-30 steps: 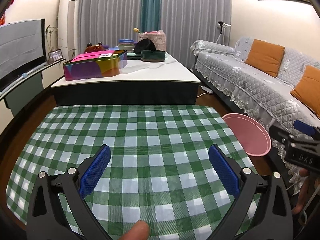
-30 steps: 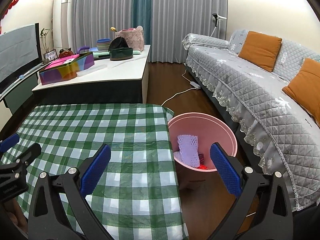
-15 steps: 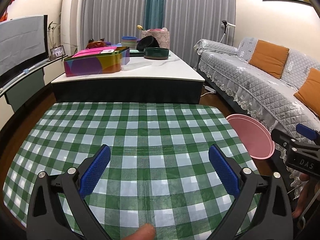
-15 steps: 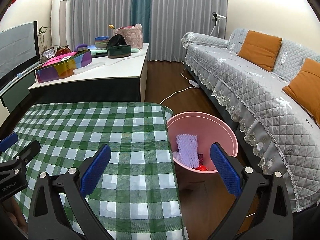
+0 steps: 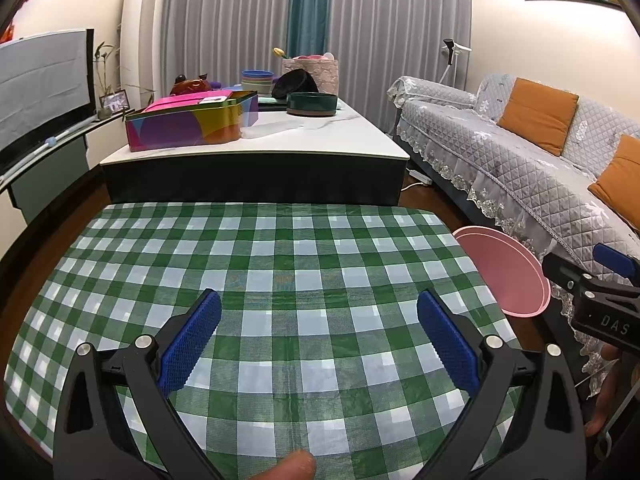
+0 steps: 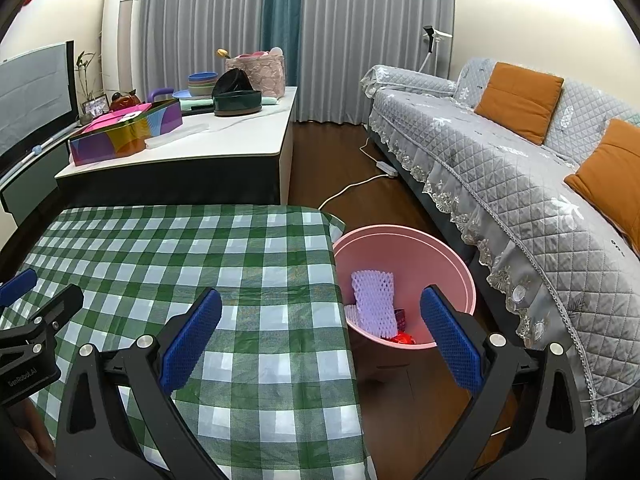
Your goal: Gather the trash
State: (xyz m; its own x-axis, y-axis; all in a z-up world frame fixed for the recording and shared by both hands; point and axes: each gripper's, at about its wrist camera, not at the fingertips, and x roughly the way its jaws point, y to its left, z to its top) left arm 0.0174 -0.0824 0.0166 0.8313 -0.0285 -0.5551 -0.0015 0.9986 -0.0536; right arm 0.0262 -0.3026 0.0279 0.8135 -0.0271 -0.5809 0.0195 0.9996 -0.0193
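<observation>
White foam net (image 6: pixel 374 298) upright inside pink bin (image 6: pixel 452 264) beside checked table

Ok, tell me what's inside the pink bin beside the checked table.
In the pink bin: a white foam net sleeve and a small red scrap. The sleeve and near wall hide whatever lies beneath.

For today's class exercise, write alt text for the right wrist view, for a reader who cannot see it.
An open hand-held gripper hovers empty over the edge of a green checked tablecloth, beside a pink bin on the floor holding white foam netting. A grey sofa lies to the right.
</observation>
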